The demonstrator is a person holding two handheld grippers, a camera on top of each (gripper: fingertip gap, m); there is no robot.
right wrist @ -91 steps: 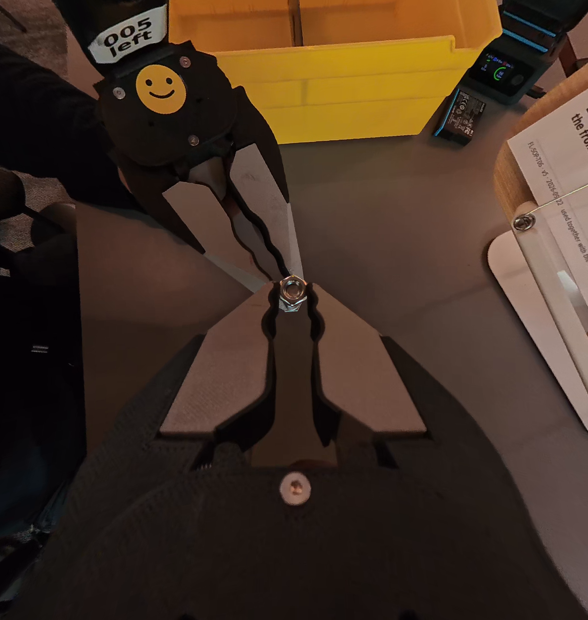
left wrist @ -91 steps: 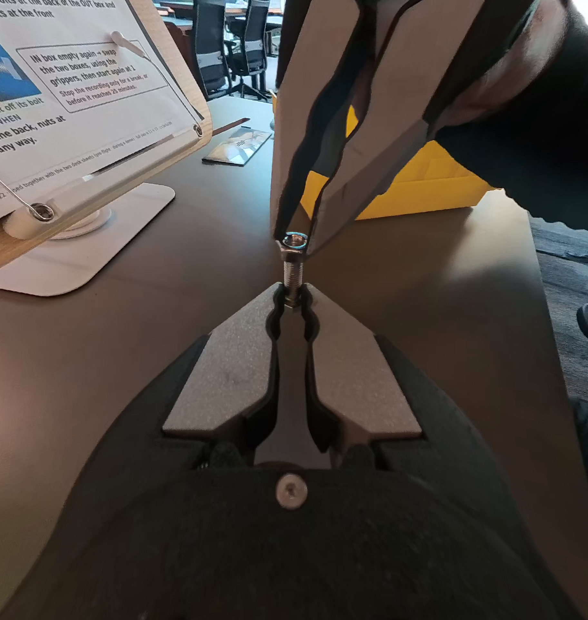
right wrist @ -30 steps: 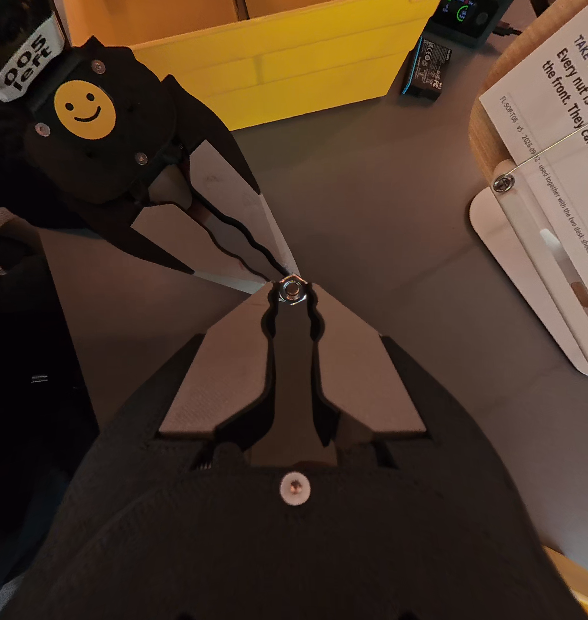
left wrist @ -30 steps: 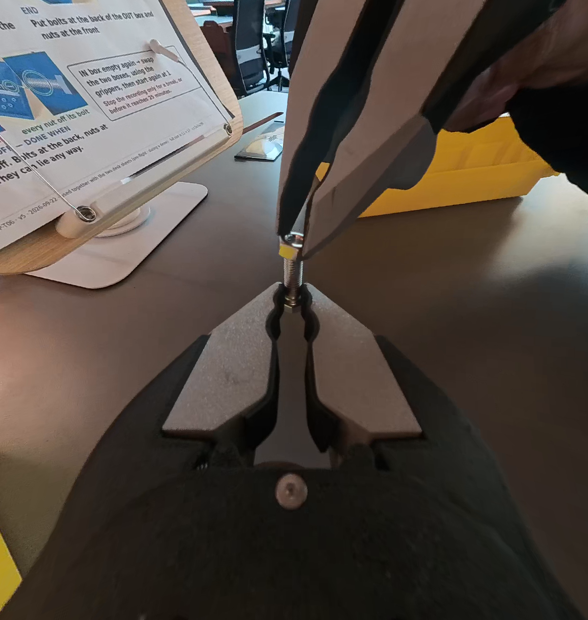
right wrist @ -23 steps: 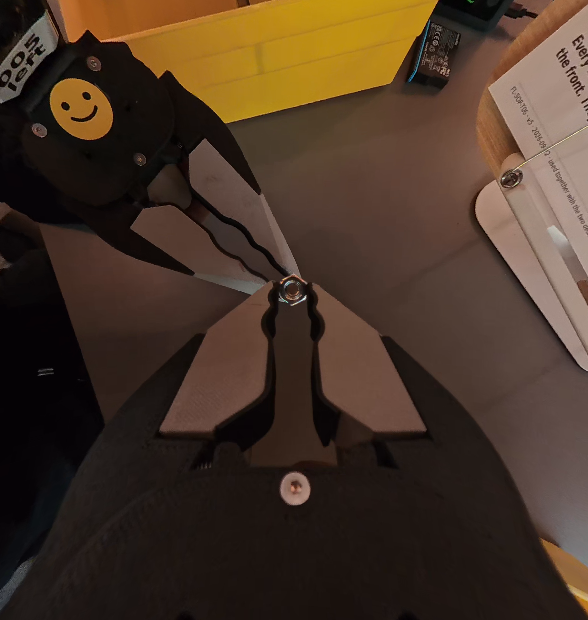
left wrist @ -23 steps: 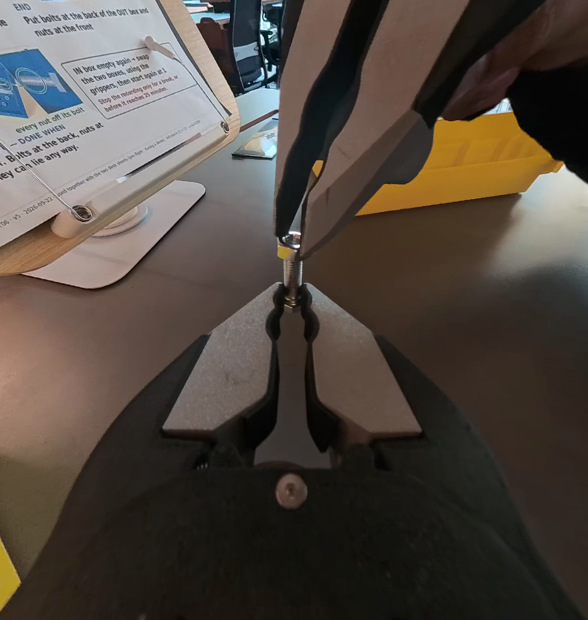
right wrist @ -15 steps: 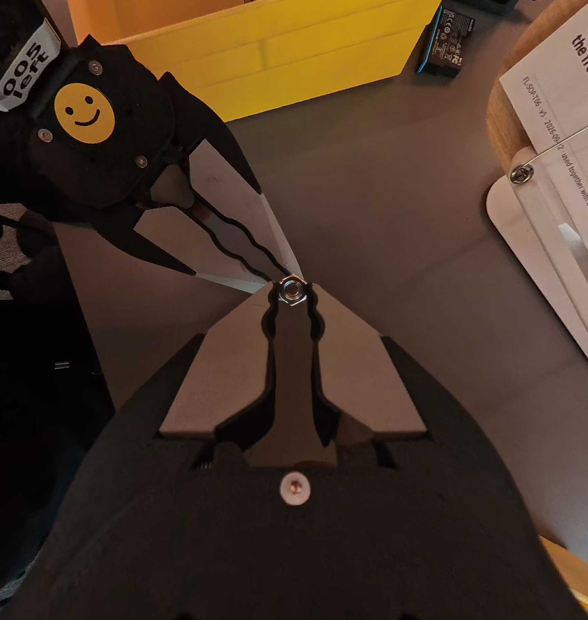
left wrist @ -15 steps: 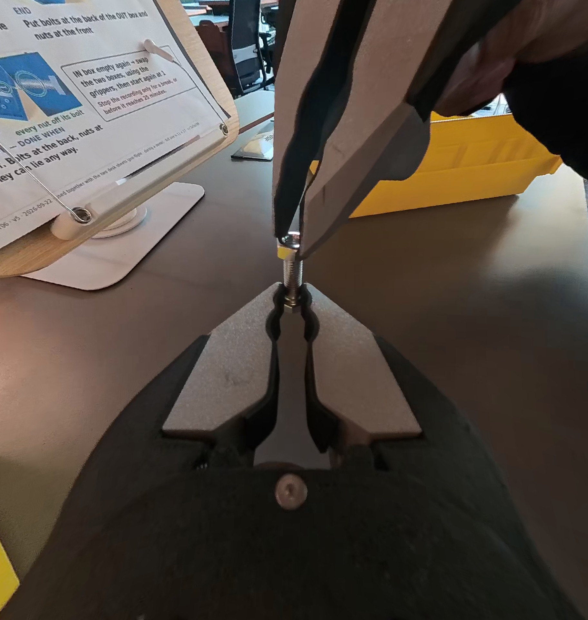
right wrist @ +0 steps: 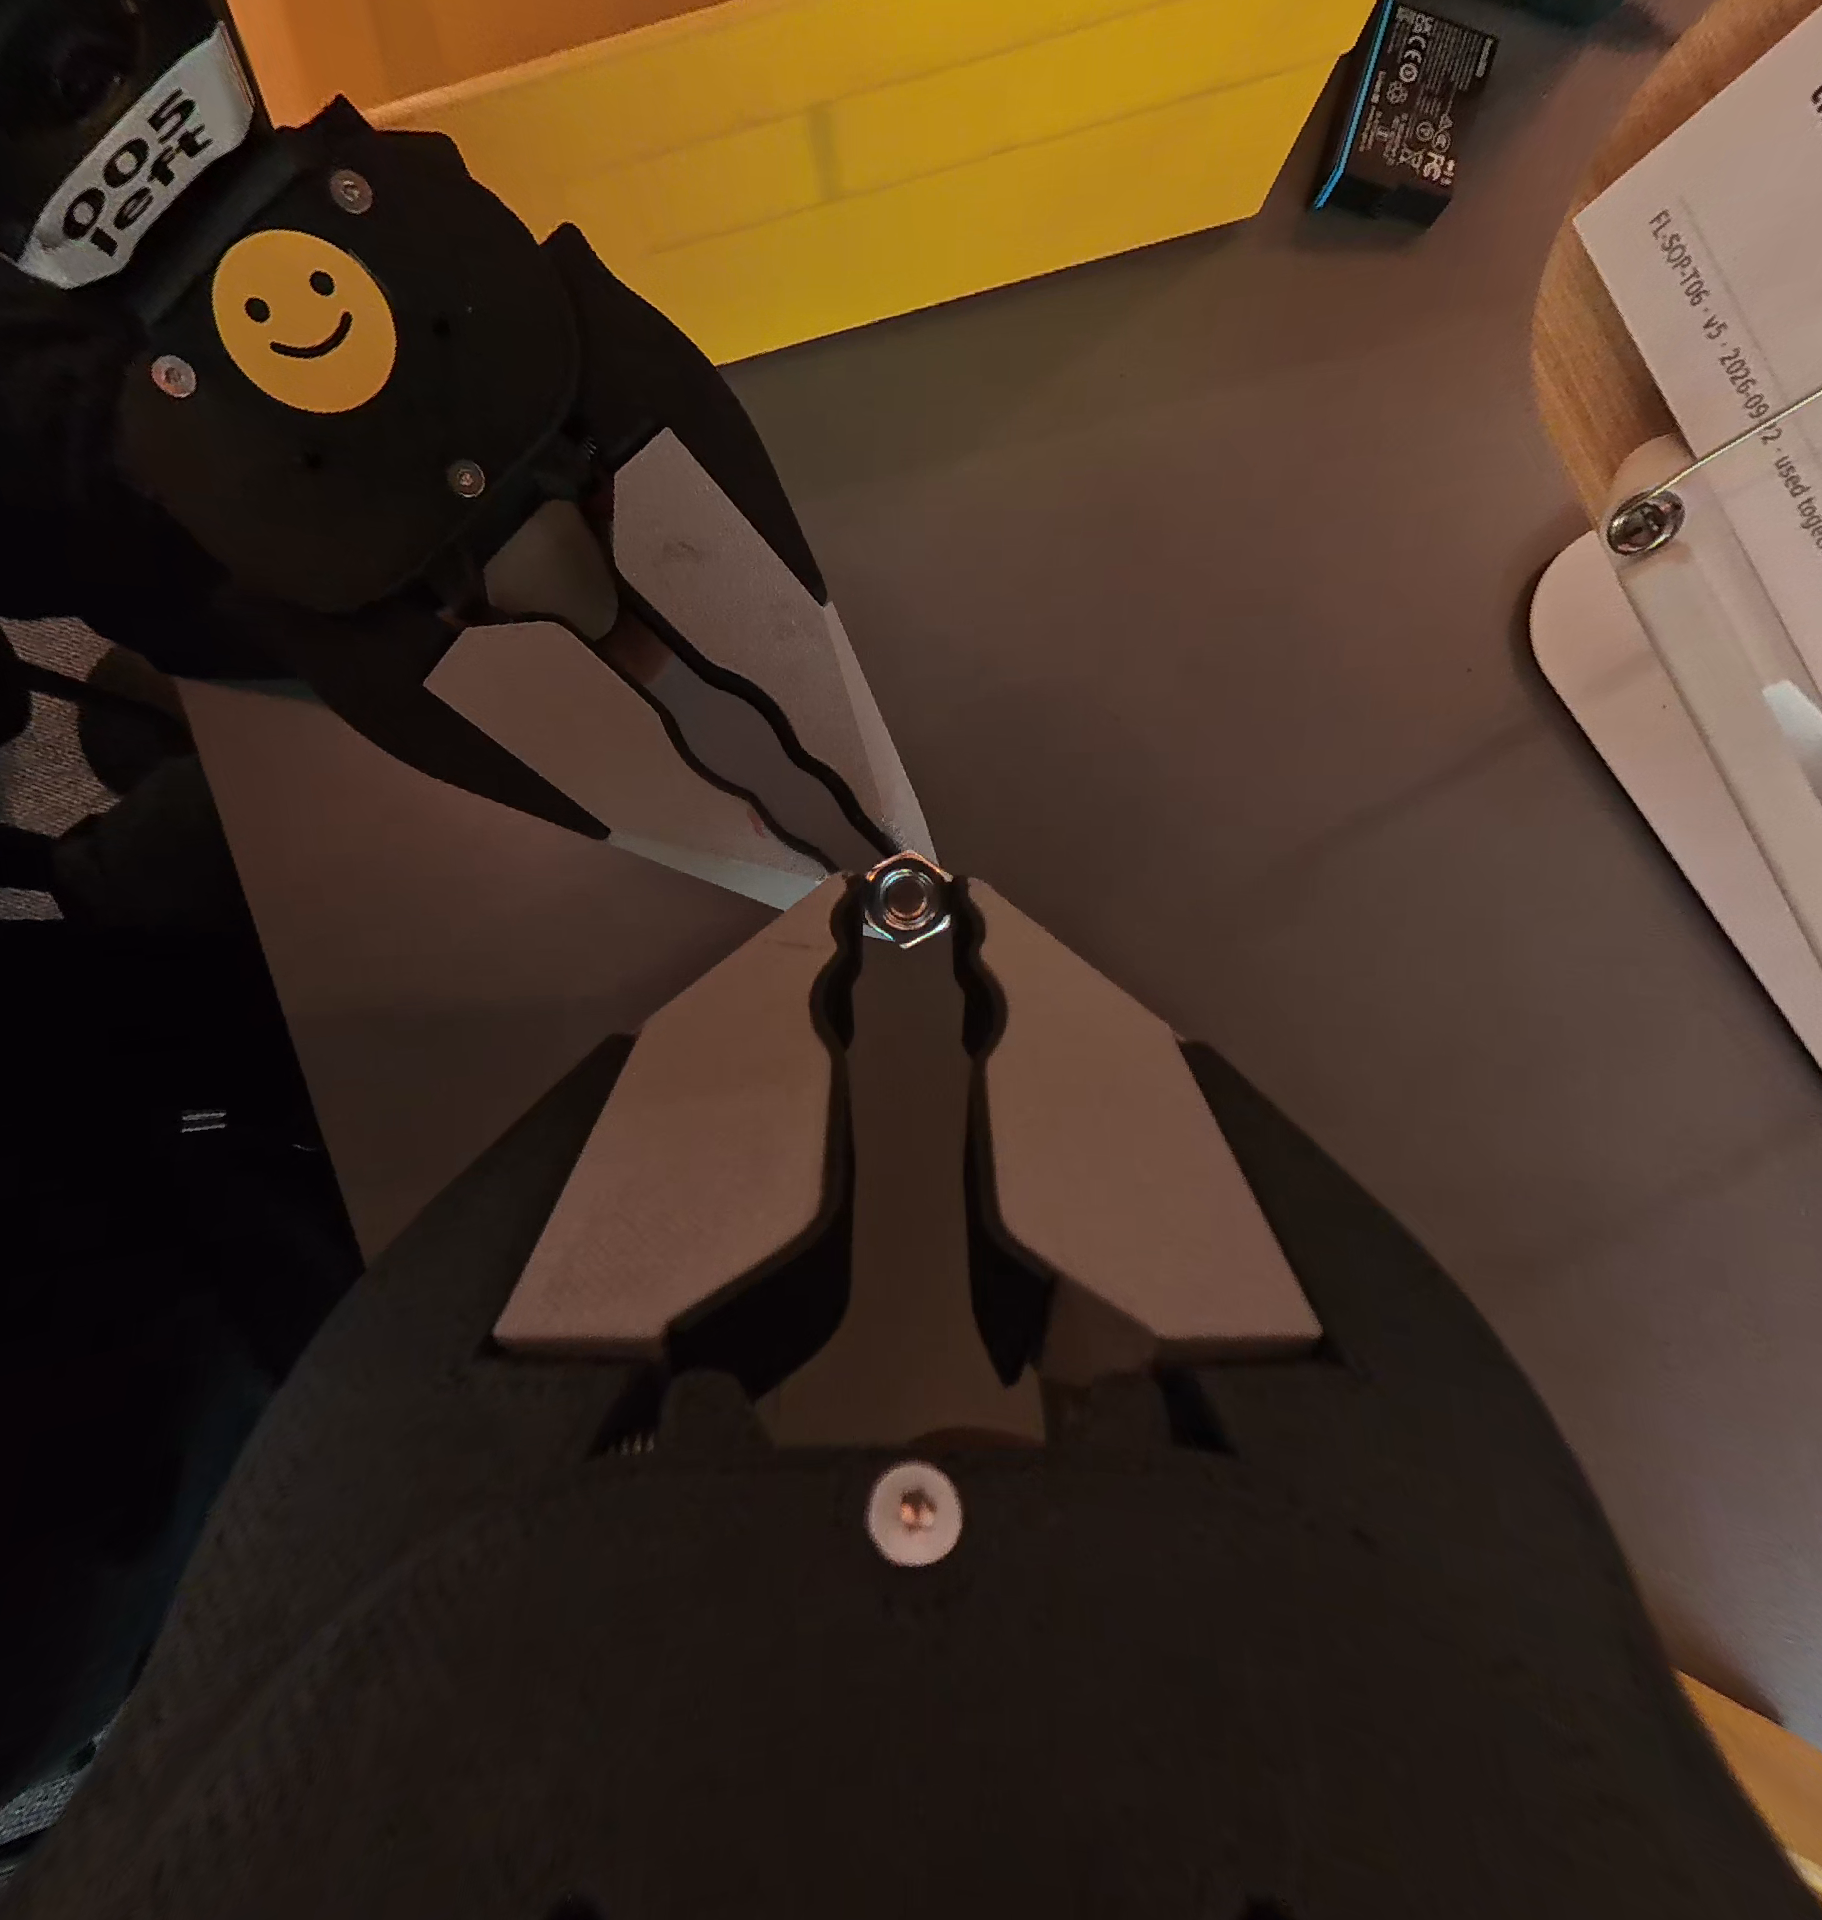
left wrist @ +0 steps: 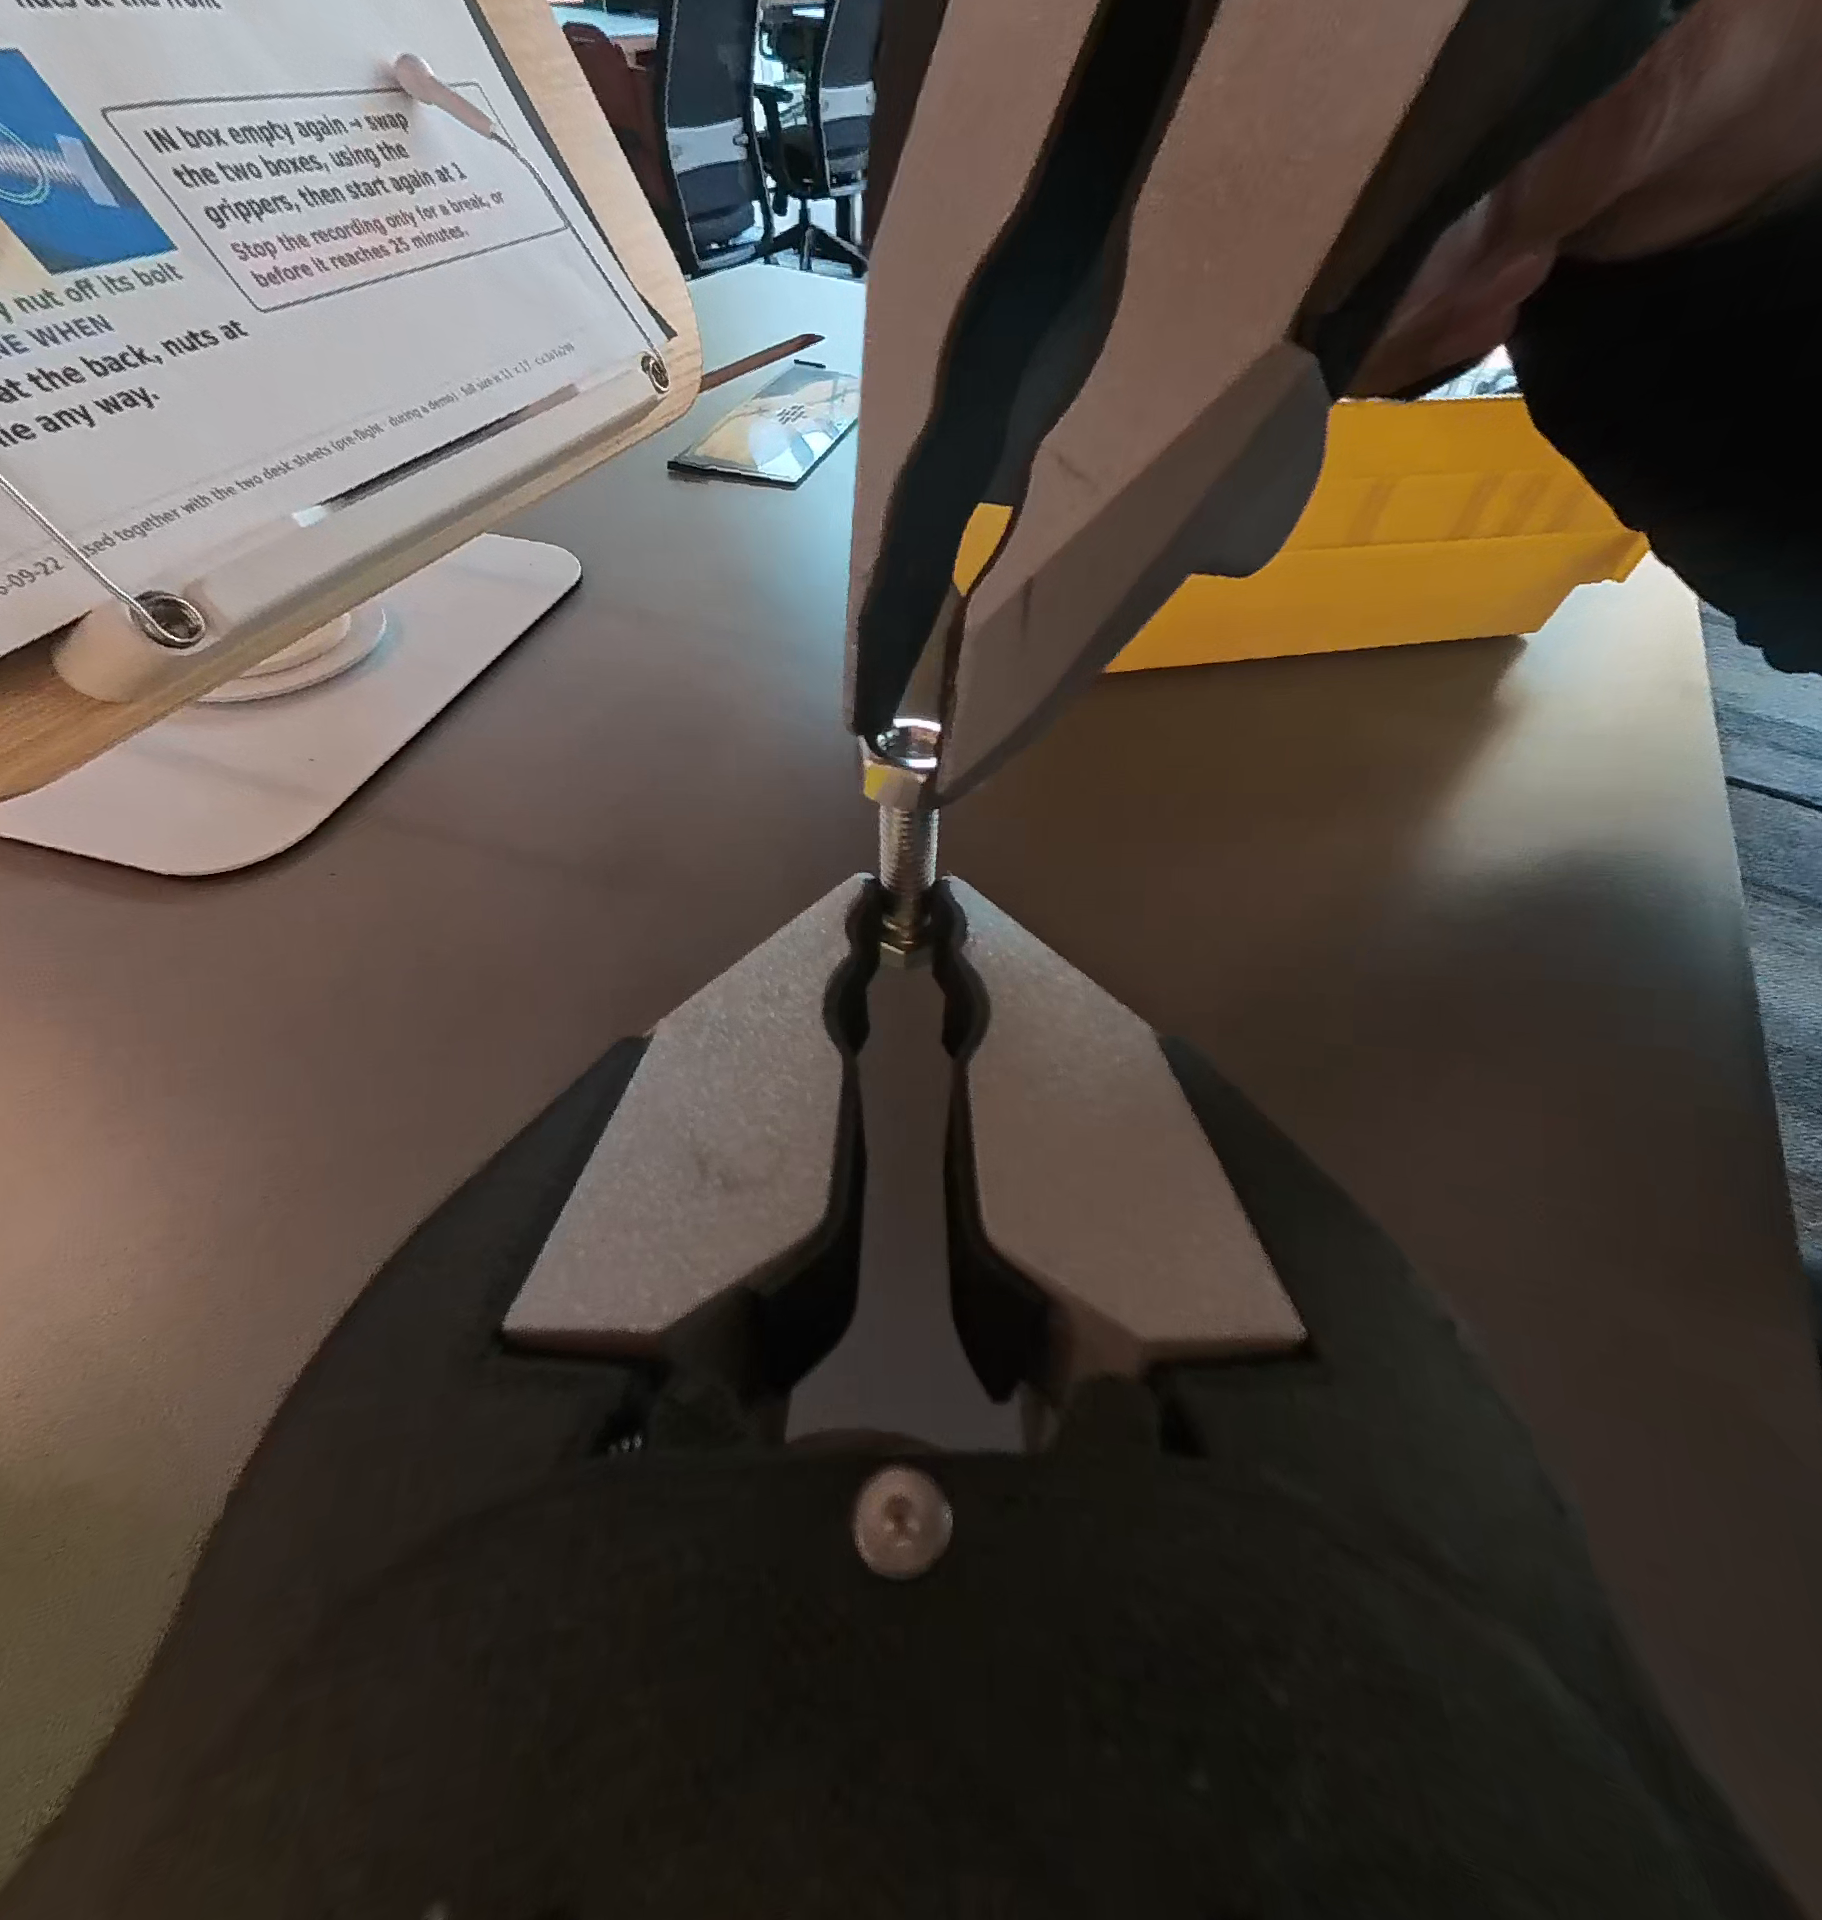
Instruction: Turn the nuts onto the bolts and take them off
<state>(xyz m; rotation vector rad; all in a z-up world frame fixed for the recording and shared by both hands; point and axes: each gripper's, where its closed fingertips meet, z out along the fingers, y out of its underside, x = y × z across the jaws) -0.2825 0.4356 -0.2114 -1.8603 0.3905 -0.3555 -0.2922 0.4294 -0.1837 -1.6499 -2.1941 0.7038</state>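
The left gripper (left wrist: 902, 935) is reaching forward, squeezing the bolt (left wrist: 905, 854) by its head. The right gripper (right wrist: 905, 909) is pointing down, pinching the nut (right wrist: 904, 900) on the bolt's top.

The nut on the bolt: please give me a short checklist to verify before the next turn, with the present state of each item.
1. Left hand-held gripper shut on the bolt at its head end: ok.
2. Right hand-held gripper shut on the nut: ok.
3. Nut sits at the top end of the bolt: ok.
4. Threads engaged straight, not crossed: cannot tell.
5. Bolt held clear above the table: ok.
6. Yellow bin clear of both grippers: ok.
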